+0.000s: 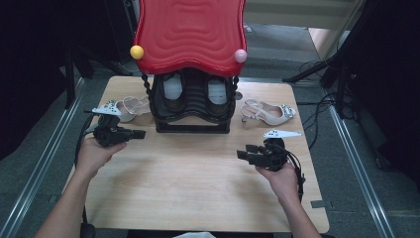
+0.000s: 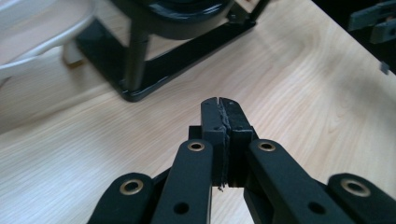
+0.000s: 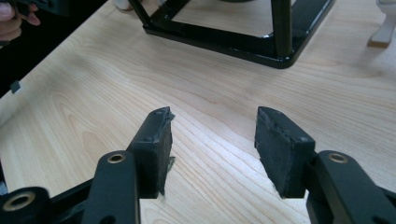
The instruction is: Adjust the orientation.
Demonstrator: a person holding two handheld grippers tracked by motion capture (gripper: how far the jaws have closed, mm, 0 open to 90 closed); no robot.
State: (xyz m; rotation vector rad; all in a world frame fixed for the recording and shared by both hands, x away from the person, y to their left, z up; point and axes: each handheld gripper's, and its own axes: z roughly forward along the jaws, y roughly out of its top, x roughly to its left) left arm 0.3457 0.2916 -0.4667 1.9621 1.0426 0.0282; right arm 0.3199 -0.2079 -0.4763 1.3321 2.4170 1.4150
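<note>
The left gripper (image 1: 139, 133) hangs with its jaws clenched together on nothing, pointing toward the black foot of the shoe rack (image 1: 192, 128). The right gripper (image 1: 241, 154) rests with its jaws parted and empty above the bare table (image 1: 198, 198). One pale heeled shoe (image 1: 130, 107) lies at the rack's nine o'clock, just behind the left hand (image 1: 94, 153); its partner (image 1: 268, 113) lies at three o'clock. Two more shoes already sit on the lower shelf under the red top (image 1: 190, 32). The likely step is fetching the near shoe. To do that well, the left jaws must first open, then swing toward ten o'clock and take the firm heel counter, not the thin strap.
</note>
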